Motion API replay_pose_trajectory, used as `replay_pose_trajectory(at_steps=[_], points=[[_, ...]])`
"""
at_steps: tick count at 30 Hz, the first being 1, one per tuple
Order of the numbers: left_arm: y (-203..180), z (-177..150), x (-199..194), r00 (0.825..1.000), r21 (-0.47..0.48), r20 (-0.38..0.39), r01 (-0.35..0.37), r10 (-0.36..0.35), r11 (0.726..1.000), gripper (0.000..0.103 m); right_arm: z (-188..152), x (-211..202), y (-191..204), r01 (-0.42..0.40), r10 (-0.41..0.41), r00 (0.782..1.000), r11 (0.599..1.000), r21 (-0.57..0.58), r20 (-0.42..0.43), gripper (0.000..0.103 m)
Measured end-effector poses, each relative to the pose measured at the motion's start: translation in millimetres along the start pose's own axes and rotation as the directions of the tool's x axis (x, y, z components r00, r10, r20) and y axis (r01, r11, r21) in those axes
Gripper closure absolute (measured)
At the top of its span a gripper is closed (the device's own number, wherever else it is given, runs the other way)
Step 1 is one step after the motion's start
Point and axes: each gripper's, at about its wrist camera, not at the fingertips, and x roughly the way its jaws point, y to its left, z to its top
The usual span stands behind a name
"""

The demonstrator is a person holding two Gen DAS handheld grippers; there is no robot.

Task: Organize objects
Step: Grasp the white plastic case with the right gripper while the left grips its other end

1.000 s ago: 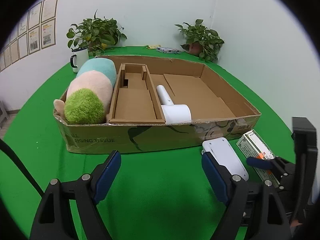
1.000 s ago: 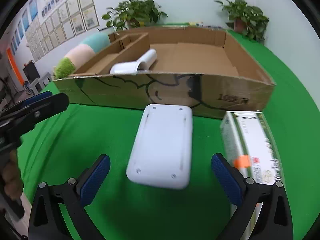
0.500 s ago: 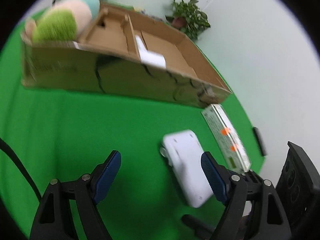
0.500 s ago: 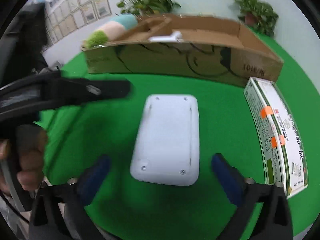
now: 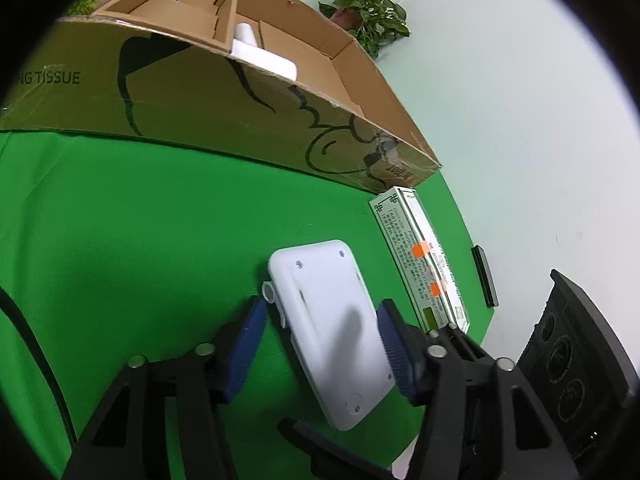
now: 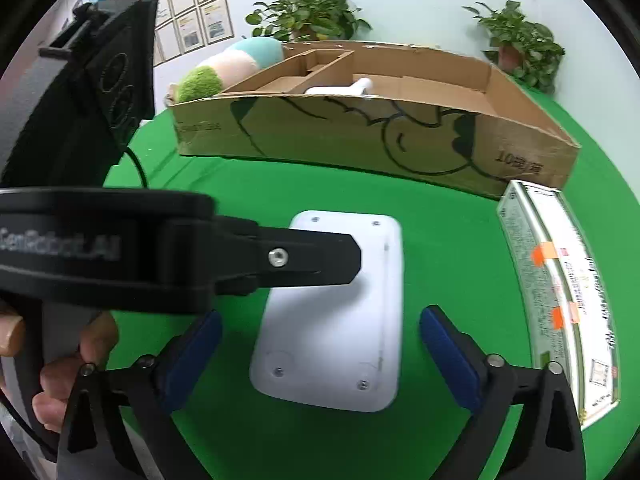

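A white flat device (image 5: 328, 320) lies on the green table, also in the right wrist view (image 6: 336, 320). My left gripper (image 5: 320, 340) straddles it, one blue pad on each side, jaws narrowed but a gap shows on the left side. In the right wrist view the left gripper's finger (image 6: 280, 258) reaches across the device. My right gripper (image 6: 320, 356) is open, its pads wide on both sides of the device's near end. A long green-and-white box (image 5: 420, 256) lies to the right (image 6: 560, 300). The cardboard box (image 6: 360, 132) holds a white dryer-like item (image 5: 260, 54) and a plush toy (image 6: 224, 68).
The cardboard box's front wall (image 5: 200, 100) stands just behind the device. Potted plants (image 6: 308, 16) stand at the back by the wall. A small black object (image 5: 485, 276) lies near the table's right edge. The right gripper's body (image 5: 576, 360) is at the right.
My left gripper swung right and down onto the white device and narrowed its jaws around it. My right gripper came closer to the device's near end, still open.
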Motion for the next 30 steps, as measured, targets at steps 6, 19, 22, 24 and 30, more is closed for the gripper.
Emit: replay_pose_trajectory(at_steps=[6, 19, 22, 24, 30], points=[[-0.6, -0.9, 3.9, 0.999, 0.006, -0.029, -0.035, 0.036, 0.999, 0.07, -3.0, 1.4, -0.5, 0.051, -0.051, 0.999, 0.999, 0.009, -0.004, 0.032], [-19.1, -8.1, -5.8, 0.998, 0.045, -0.007, -0.068, 0.068, 0.997, 0.074, -14.3, -8.9, 9.4, 0.103, -0.103, 0.994, 0.994, 0.03, 0.025, 0.034], [-33.9, -5.5, -19.1, 0.997, 0.089, 0.029, -0.072, 0.07, 0.993, 0.074, -9.6, -25.6, 13.6, 0.107, -0.11, 0.991, 0.993, 0.04, 0.073, 0.034], [-45.9, -1.8, -32.0, 0.996, 0.119, 0.067, -0.065, 0.057, 0.991, 0.074, -4.1, -39.0, 16.3, 0.118, -0.122, 0.986, 0.992, 0.042, 0.115, 0.034], [-78.6, 6.2, -64.8, 0.986, 0.186, 0.165, -0.055, 0.024, 0.981, 0.076, 16.3, -79.1, 23.5, 0.161, -0.165, 0.956, 0.986, 0.037, 0.243, 0.036]])
